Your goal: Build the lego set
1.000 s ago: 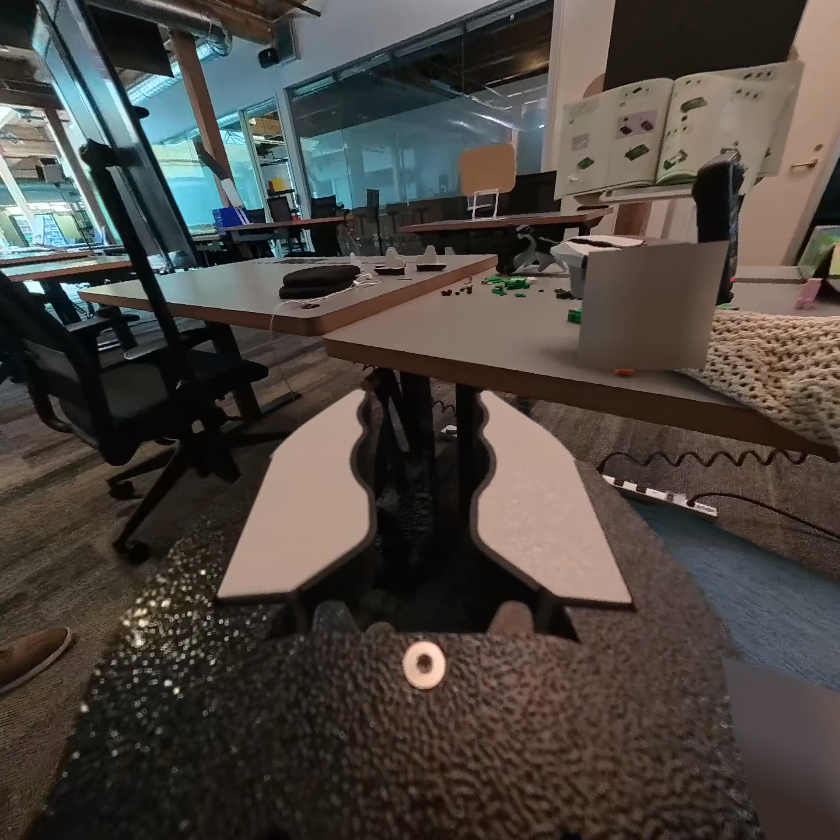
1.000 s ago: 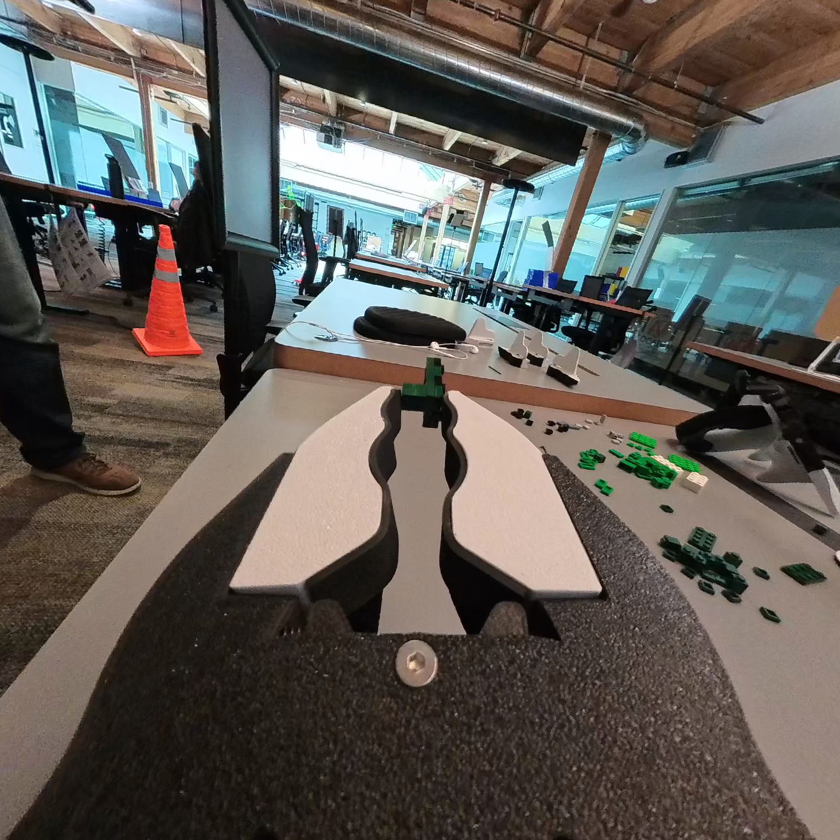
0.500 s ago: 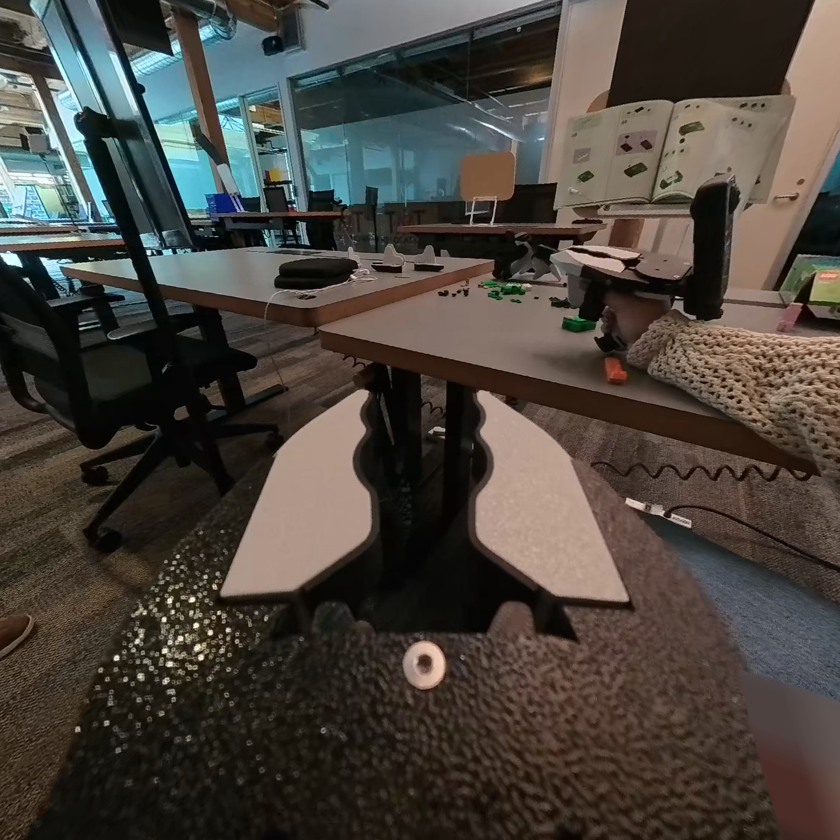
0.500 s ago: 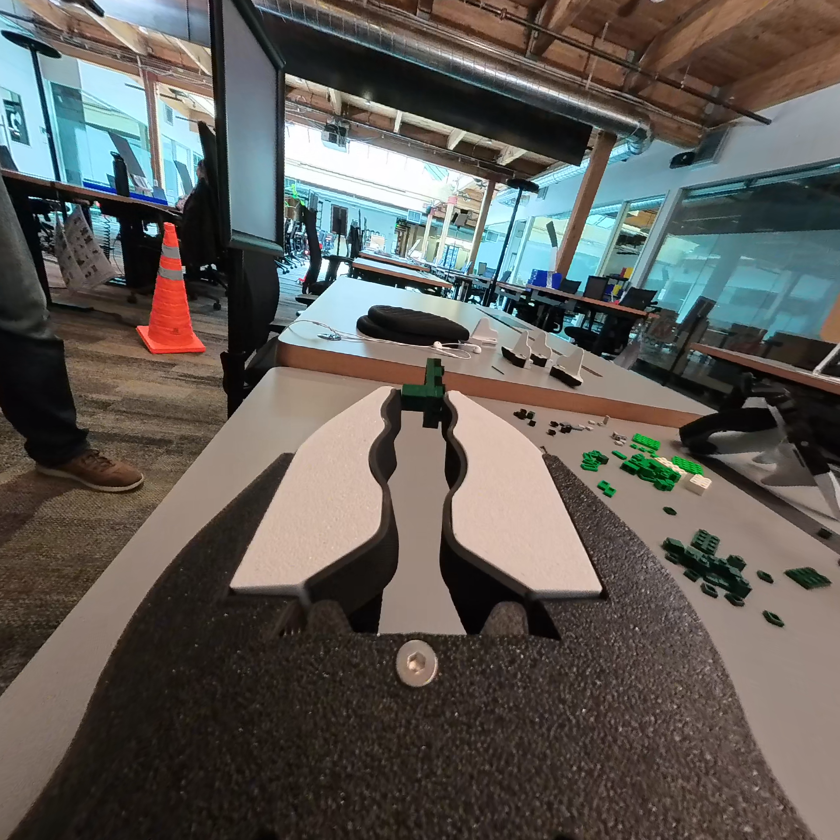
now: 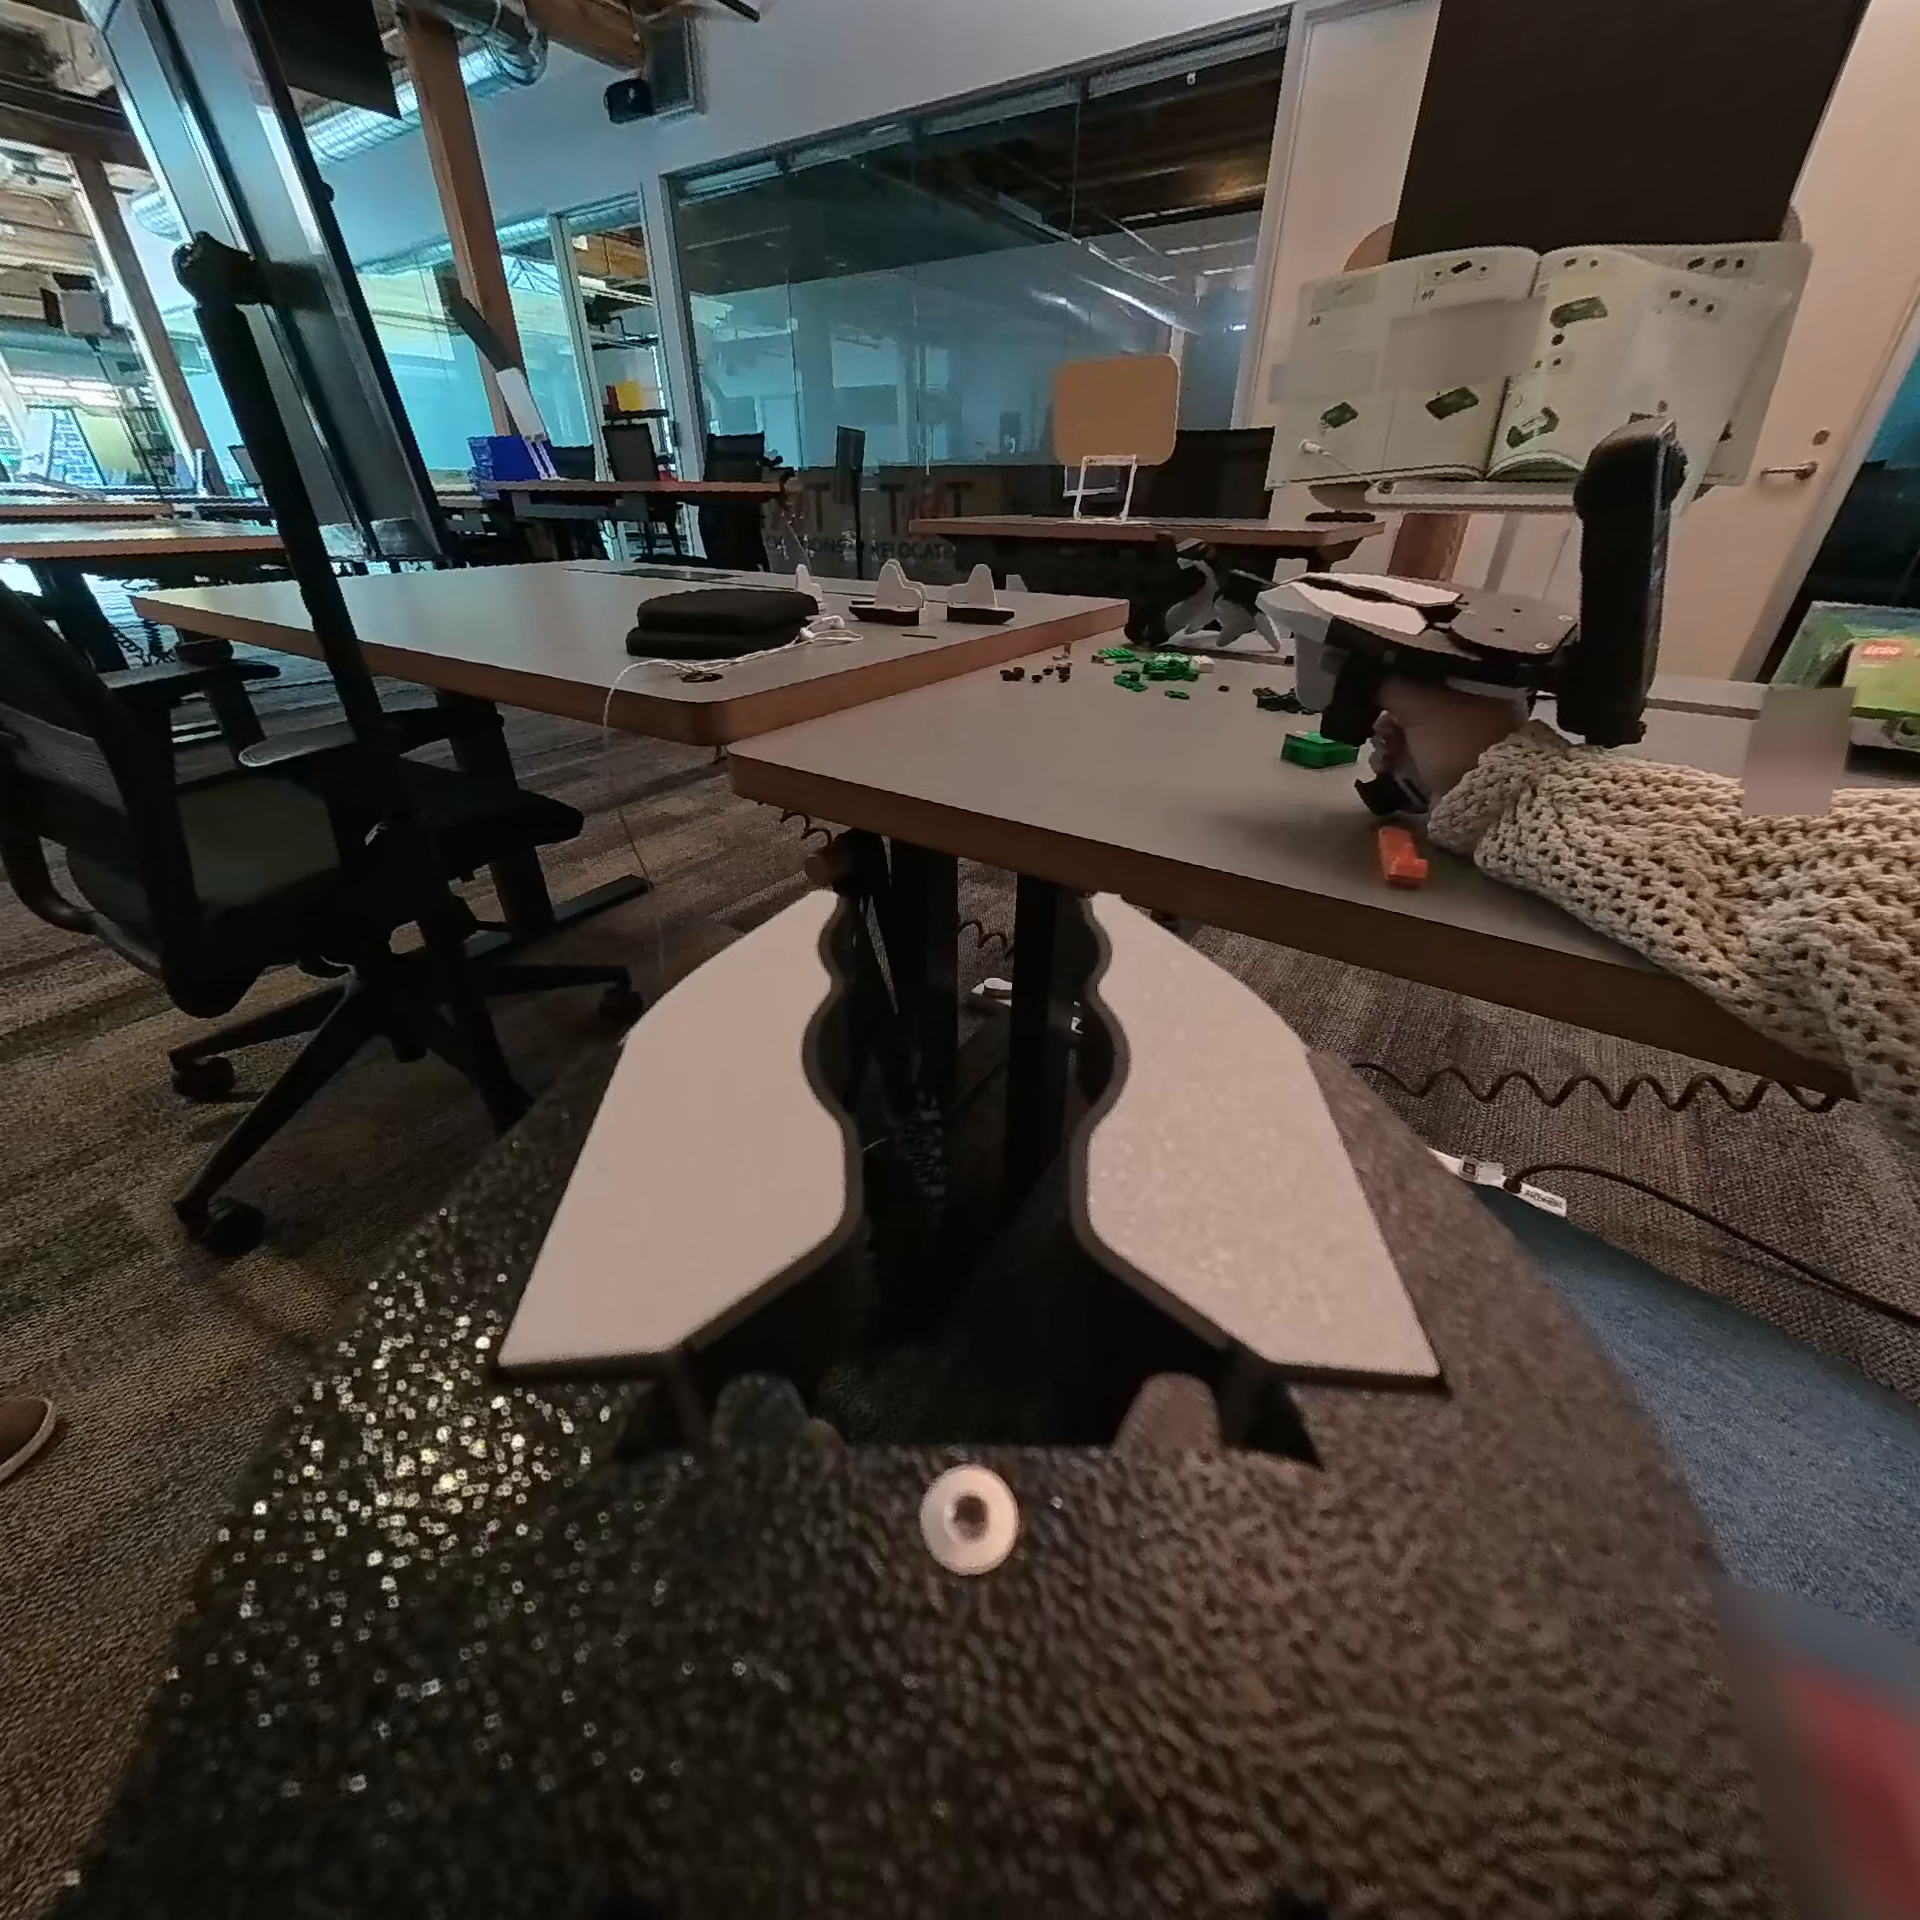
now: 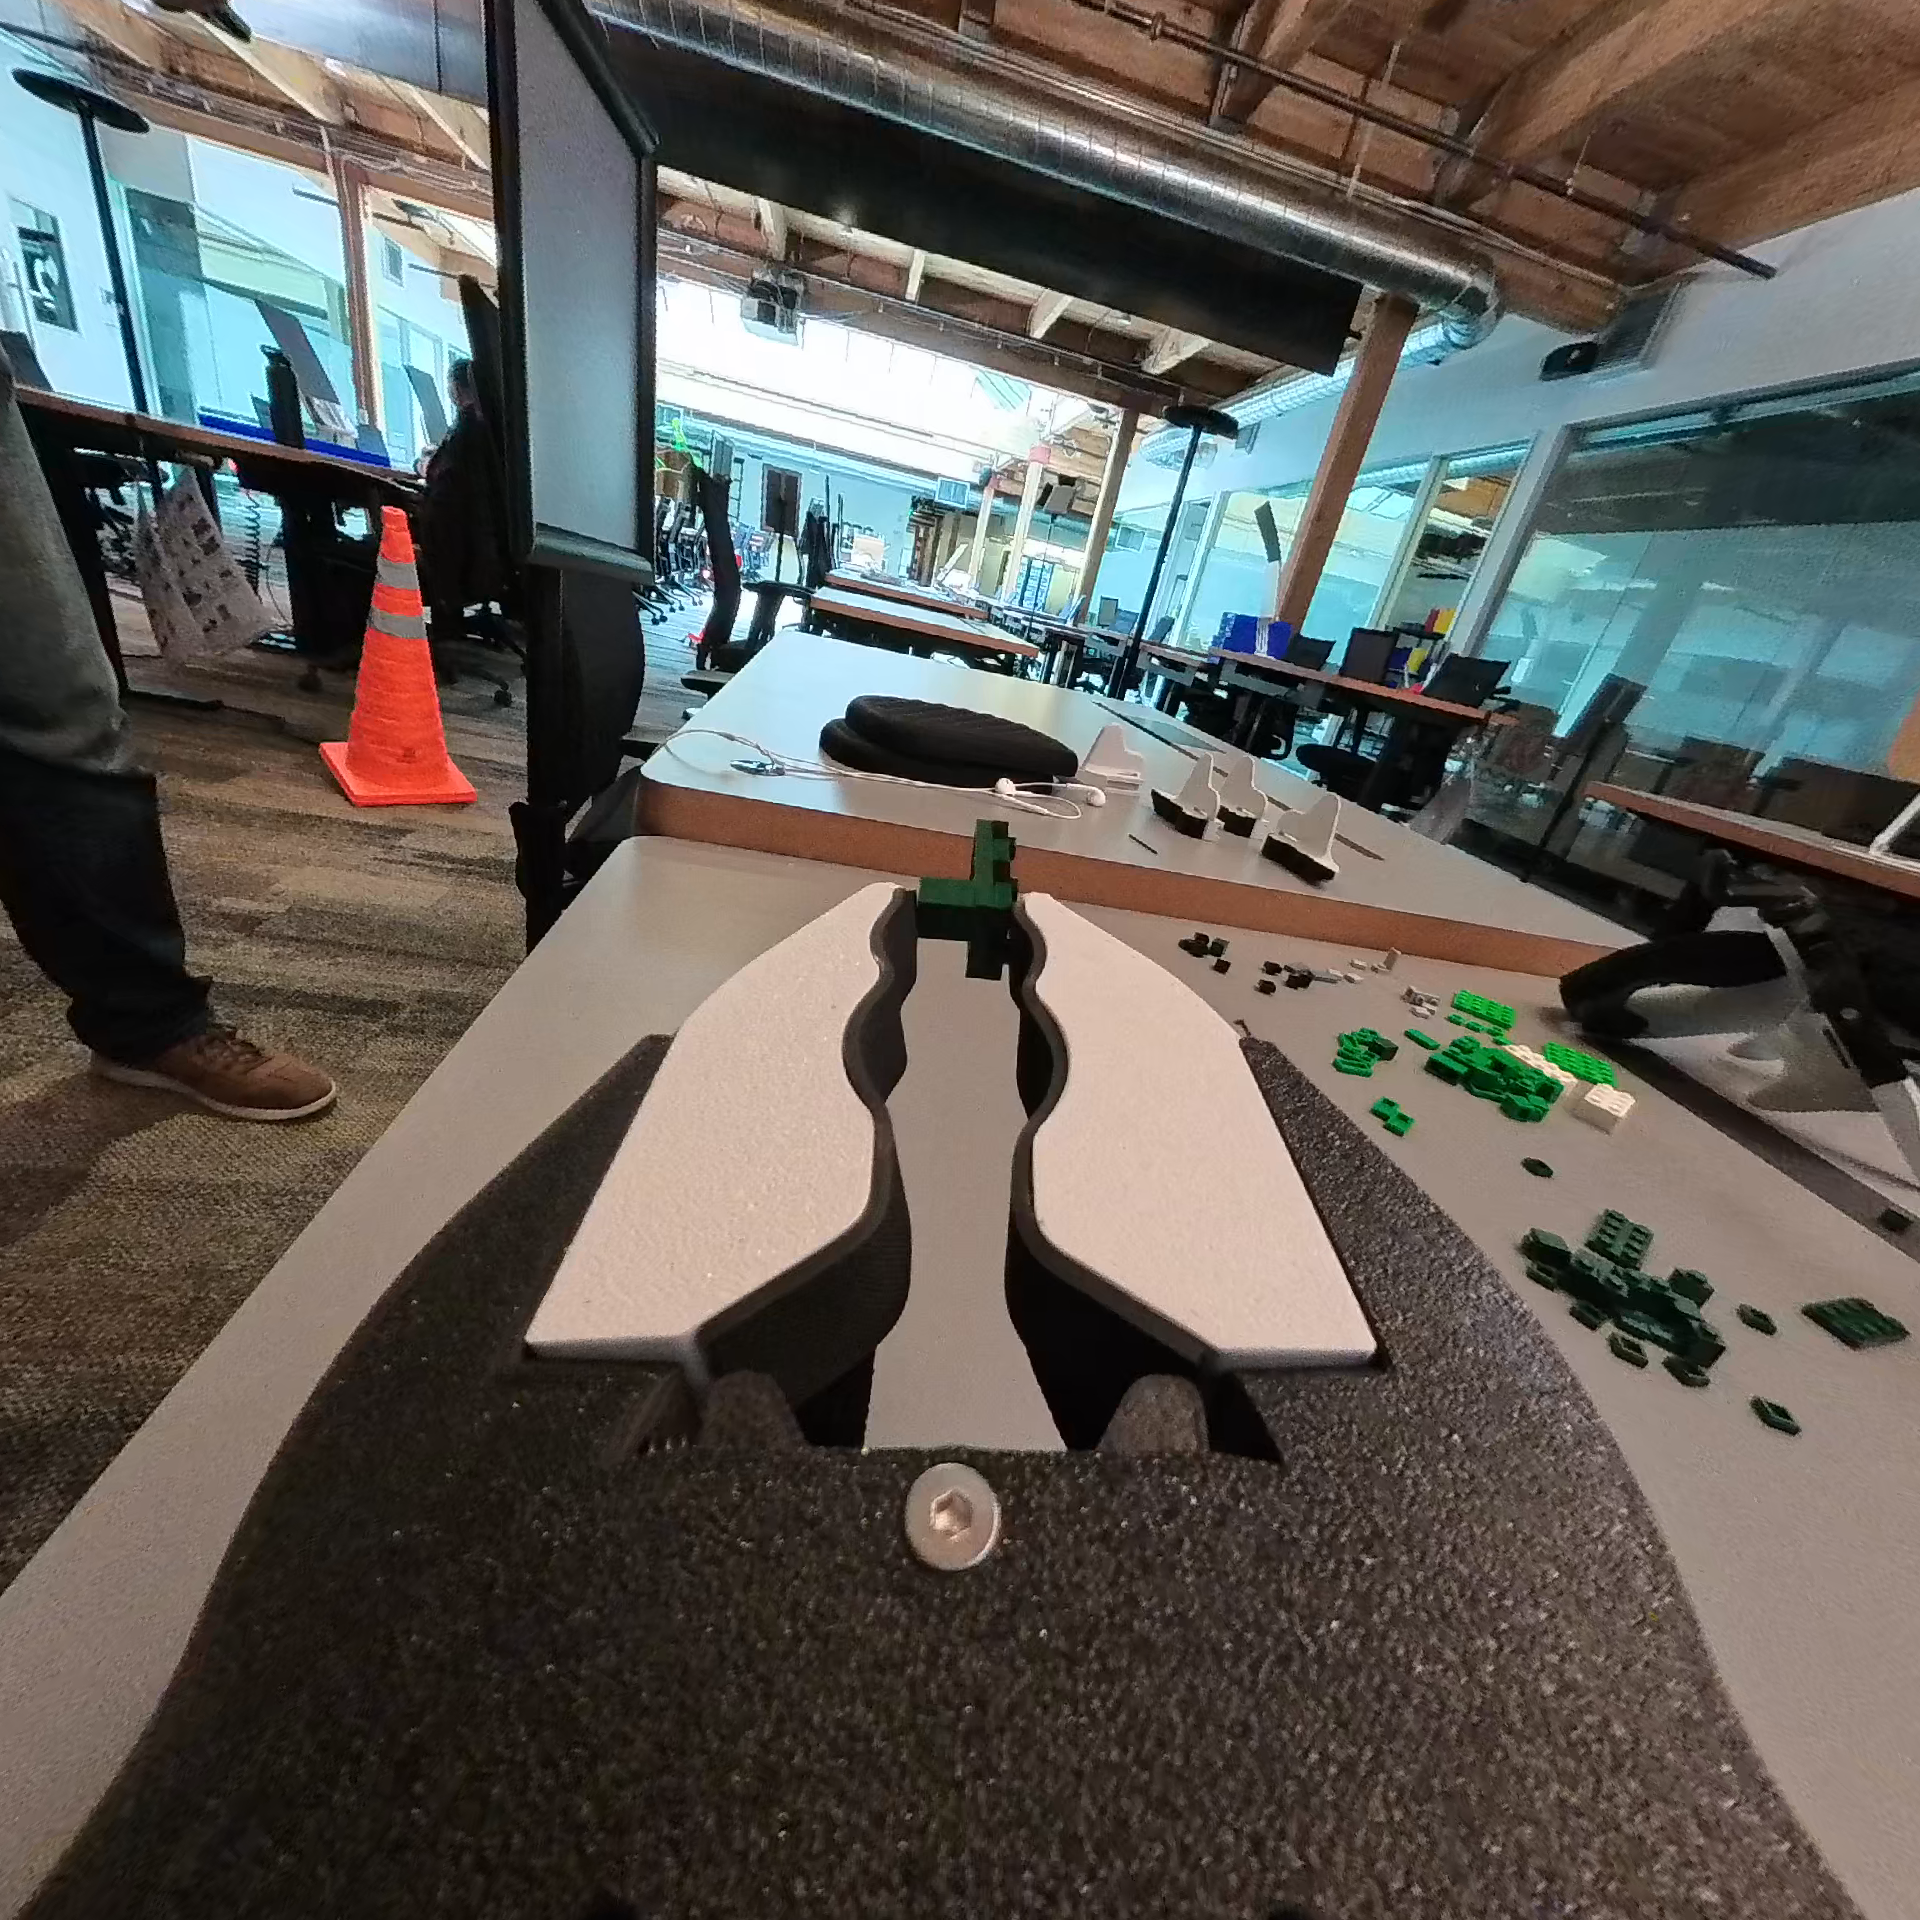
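My right gripper (image 6: 966,920) is shut on a small dark green lego assembly (image 6: 977,904) and holds it just above the grey table (image 6: 727,935). Loose bright green bricks (image 6: 1486,1070), a dark green pile (image 6: 1631,1288) and small black pieces (image 6: 1205,945) lie to its right. My left gripper (image 5: 961,925) is open and empty. It is off the table, below its edge, and points at the table legs. In the left wrist view the right gripper (image 5: 1403,623) rests on the table in a hand with a knit sleeve (image 5: 1662,883).
An open instruction booklet (image 5: 1538,364) stands behind the table. A green brick (image 5: 1314,748) and an orange piece (image 5: 1397,857) lie near the sleeve. Another gripper (image 6: 1766,987) lies at the far right. An office chair (image 5: 260,831) stands left, and a person's leg (image 6: 83,831) by an orange cone (image 6: 395,675). Some 40 cm of space lies between my two pairs of fingers.
The left gripper has shifted slightly and stays open below the table edge. The right gripper still holds the green assembly in the same place.
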Demonstrator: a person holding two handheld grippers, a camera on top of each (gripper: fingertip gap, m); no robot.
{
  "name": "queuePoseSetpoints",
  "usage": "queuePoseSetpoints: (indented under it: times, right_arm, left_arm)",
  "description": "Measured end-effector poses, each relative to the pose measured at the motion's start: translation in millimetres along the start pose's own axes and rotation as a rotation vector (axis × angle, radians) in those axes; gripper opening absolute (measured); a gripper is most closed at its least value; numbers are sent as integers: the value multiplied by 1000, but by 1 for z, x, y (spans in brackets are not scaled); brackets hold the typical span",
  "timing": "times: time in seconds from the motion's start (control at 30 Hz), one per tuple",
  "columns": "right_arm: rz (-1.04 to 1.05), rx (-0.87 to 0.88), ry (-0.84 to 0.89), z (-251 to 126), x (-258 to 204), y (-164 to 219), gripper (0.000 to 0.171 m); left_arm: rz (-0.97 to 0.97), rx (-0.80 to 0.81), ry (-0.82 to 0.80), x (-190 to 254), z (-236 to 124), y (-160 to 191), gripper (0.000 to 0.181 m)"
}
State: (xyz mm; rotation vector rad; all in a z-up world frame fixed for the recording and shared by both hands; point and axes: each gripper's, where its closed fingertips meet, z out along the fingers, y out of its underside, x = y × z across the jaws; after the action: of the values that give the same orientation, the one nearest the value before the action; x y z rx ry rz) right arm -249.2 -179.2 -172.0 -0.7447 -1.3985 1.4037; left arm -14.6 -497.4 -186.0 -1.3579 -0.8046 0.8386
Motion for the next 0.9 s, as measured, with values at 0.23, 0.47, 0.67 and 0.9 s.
queuePoseSetpoints:
  times: [0.23,0.47,0.67,0.9]
  right_arm:
    - [-3,-1,-1,0,0,0,16]
    - [-5,-1,-2,0,0,0,16]
    - [-10,-5,-1,0,0,0,16]
    - [-17,-6,-4,2,-1,0,16]
  left_arm:
    - [-13,-3,4,0,0,1,42]
    - [-24,-9,9,1,1,3,43]
    - [-26,-9,6,0,1,2,45]
    - [16,23,-152,-26,9,35,52]
